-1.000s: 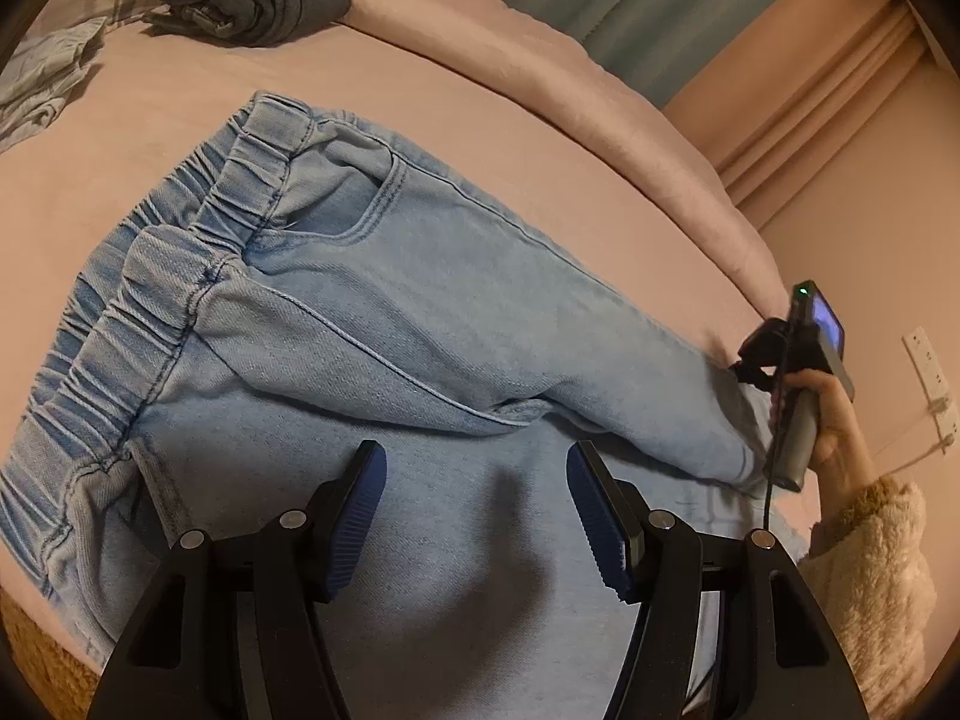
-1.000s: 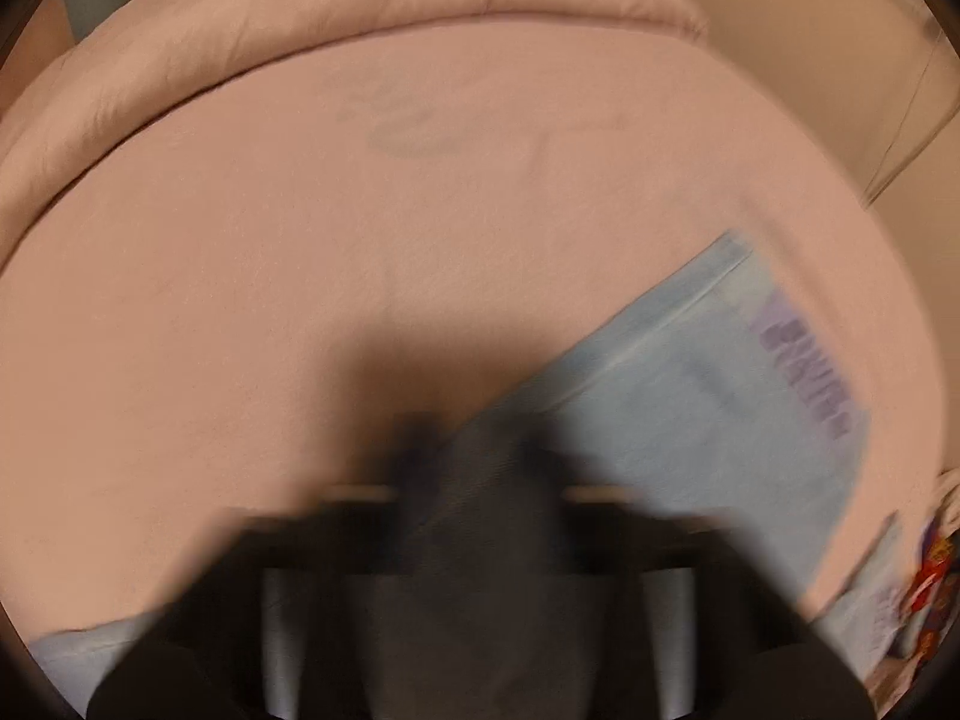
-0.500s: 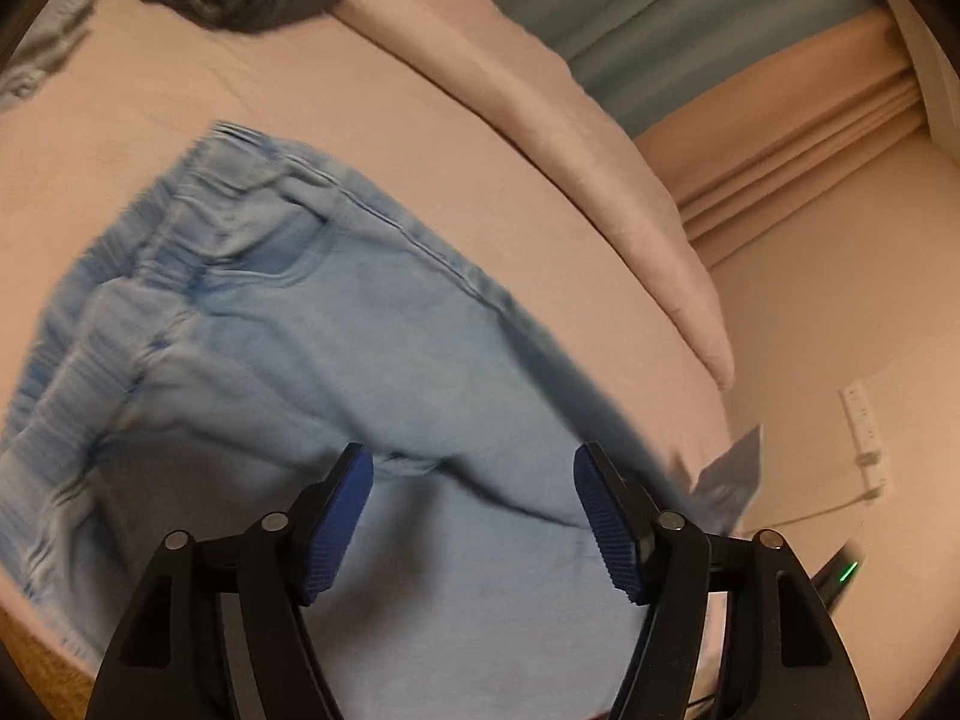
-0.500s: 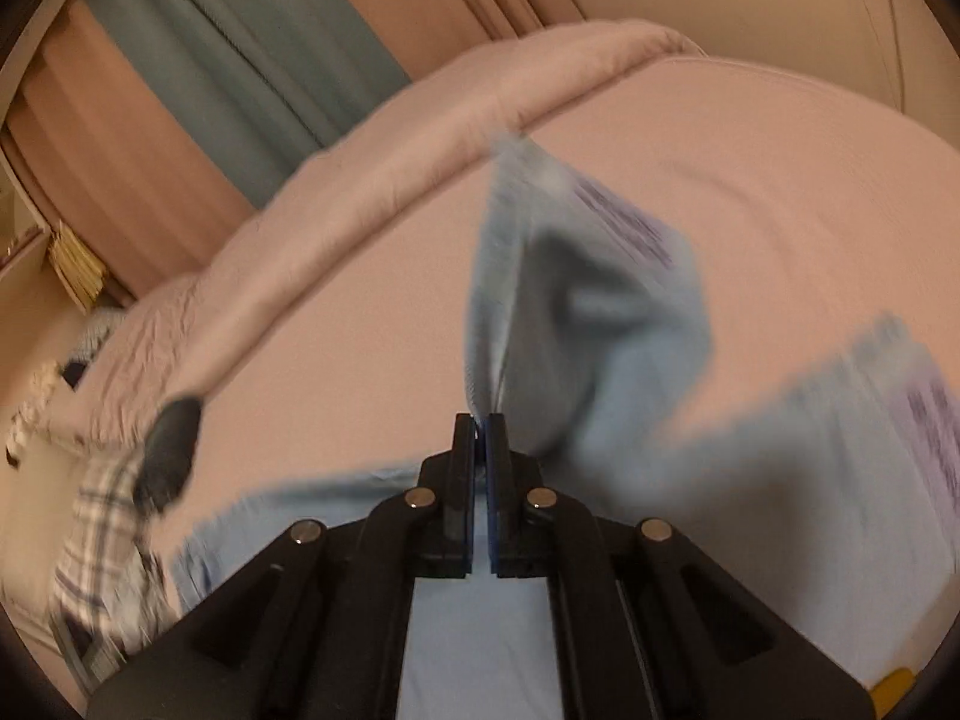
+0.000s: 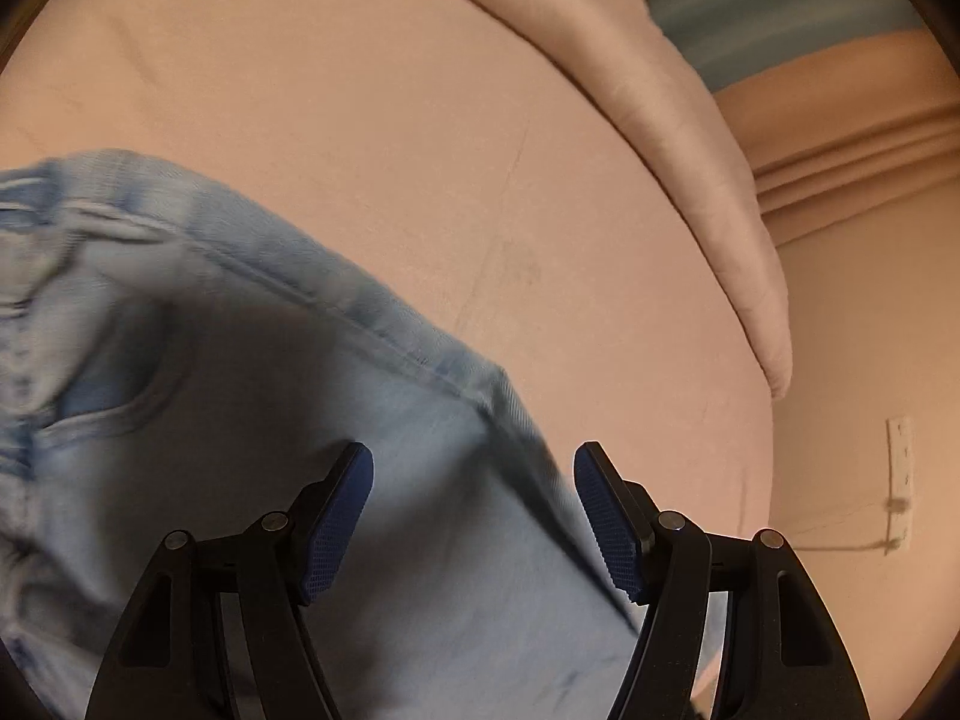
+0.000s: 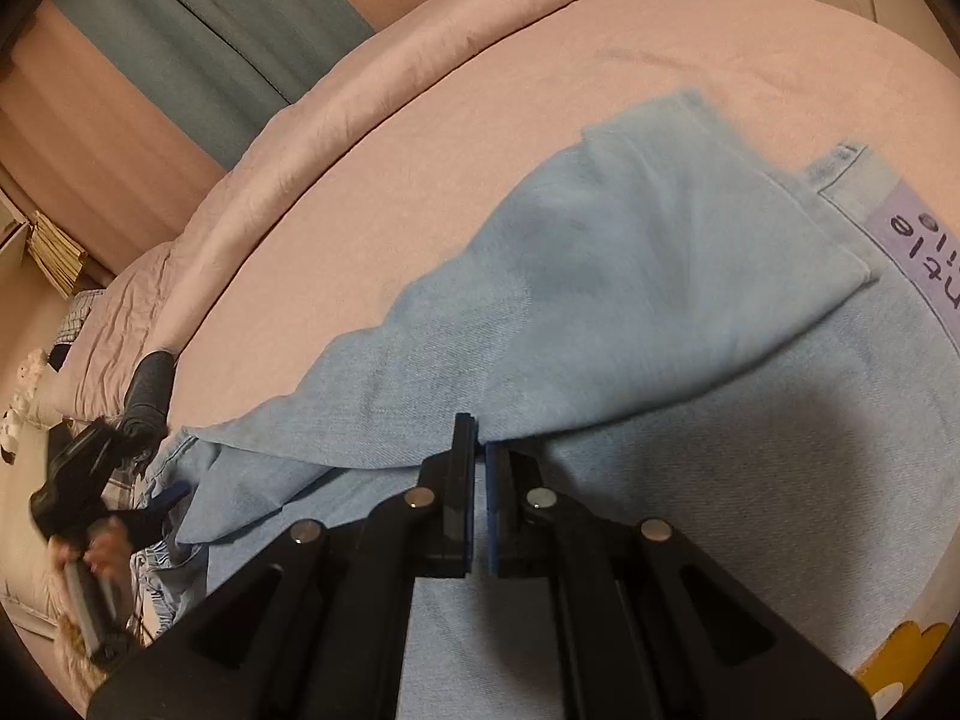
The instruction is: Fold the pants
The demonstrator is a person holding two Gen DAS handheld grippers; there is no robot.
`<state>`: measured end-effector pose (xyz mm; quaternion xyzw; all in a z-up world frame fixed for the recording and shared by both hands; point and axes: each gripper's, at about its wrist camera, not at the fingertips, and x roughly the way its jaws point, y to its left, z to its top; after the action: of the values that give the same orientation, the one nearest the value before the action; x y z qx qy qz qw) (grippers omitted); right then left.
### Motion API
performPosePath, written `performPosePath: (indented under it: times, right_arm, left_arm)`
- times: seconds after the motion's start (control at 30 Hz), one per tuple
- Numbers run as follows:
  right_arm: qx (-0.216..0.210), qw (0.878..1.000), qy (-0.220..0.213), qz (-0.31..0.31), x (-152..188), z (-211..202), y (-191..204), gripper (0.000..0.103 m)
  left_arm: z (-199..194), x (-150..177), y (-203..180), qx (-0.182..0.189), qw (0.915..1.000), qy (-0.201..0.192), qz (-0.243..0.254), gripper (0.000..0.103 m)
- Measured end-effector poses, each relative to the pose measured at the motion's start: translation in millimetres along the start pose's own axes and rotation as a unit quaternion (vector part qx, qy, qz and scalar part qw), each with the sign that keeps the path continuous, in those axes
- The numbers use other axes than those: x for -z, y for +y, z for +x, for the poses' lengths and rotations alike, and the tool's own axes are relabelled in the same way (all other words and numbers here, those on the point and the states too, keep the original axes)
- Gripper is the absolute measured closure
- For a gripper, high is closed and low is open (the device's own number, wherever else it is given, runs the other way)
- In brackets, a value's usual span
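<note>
- The right gripper point(image 6: 478, 450) was clenched on an edge of the pants point(image 6: 630, 312), its pads pinching a fold of the pale denim with no visible gap beyond the cloth.
- The left gripper point(image 5: 474, 516) was released, jaws well apart above the denim and pressing on nothing; they had just been opening a little further, with only flat cloth below them.
- The pants lay on the pink bed point(image 5: 390, 120): one leg was drawn across the other, its hem lying beside the lilac printed panel point(image 6: 918, 252).
- Judged step: folding one leg over the other, not yet laid flat.
- The next move likely called for lowering the held fold, letting go, and squaring the edges.
- Farther off, a dark folded garment point(image 6: 147, 396) sat near the bed's rolled quilt point(image 6: 420, 48).
</note>
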<state>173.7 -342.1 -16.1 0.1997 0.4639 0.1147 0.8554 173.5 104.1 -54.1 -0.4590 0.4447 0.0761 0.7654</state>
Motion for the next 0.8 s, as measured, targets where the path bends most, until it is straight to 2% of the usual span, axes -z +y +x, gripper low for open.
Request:
performPosePath:
  times: [0.1, 0.13, 0.17, 0.2, 0.23, 0.33, 0.4, 0.47, 0.53, 0.6, 0.67, 0.7, 0.73, 0.8]
  right_arm:
    - [-0.002, 1.000, 0.001, -0.004, 2, -2, -7, 0.100]
    - [-0.003, 1.000, 0.001, -0.004, 1, -1, -7, 0.099]
    - [-0.004, 1.000, 0.001, -0.004, 0, -1, -8, 0.099]
    - [-0.005, 1.000, 0.001, -0.006, -1, -1, -9, 0.099]
    - [-0.006, 1.000, 0.000, -0.007, 0, -1, -10, 0.099]
    - [-0.007, 1.000, -0.005, -0.014, -3, -4, -8, 0.099]
    - [-0.008, 1.000, -0.018, -0.021, -7, -10, -3, 0.099]
    - [-0.019, 0.999, -0.039, -0.030, -13, -29, 0, 0.099]
    - [-0.033, 0.997, -0.061, -0.037, -17, -51, 1, 0.099]
    - [-0.041, 0.995, -0.078, -0.036, -19, -72, -3, 0.099]
    - [-0.045, 0.994, -0.090, -0.033, -16, -92, -12, 0.099]
    - [-0.047, 0.994, -0.089, -0.032, -14, -98, -17, 0.099]
    - [-0.045, 0.995, -0.081, -0.031, -9, -100, -24, 0.099]
    - [-0.037, 0.997, -0.062, -0.025, 0, -97, -36, 0.099]
  left_arm:
    - [15, -5, 0, 0.025, 0.9996, 0.002, -0.016, 0.036]
    - [19, -5, 1, 0.028, 0.9994, 0.003, -0.019, 0.041]
    - [21, -6, 1, 0.017, 0.9997, -0.002, -0.018, 0.066]
    - [21, -5, 3, -0.013, 0.9998, -0.008, -0.013, 0.099]
    - [19, -2, 5, -0.025, 0.9996, -0.014, -0.005, 0.098]
    - [-3, 11, 12, 0.012, 0.9992, -0.034, -0.016, 0.099]
    - [-41, 26, 12, 0.052, 0.9968, -0.060, -0.006, 0.099]
    - [-90, 54, 8, 0.099, 0.9900, -0.097, 0.025, 0.099]
    - [-132, 88, 14, 0.150, 0.9803, -0.118, 0.051, 0.099]
    - [-153, 124, 26, 0.168, 0.9767, -0.113, 0.071, 0.099]
    - [-156, 156, 44, 0.158, 0.9800, -0.099, 0.069, 0.099]
    - [-152, 173, 56, 0.136, 0.9839, -0.090, 0.073, 0.099]
    - [-145, 185, 65, 0.116, 0.9870, -0.077, 0.080, 0.099]
    - [-131, 199, 81, 0.102, 0.9904, -0.055, 0.075, 0.099]
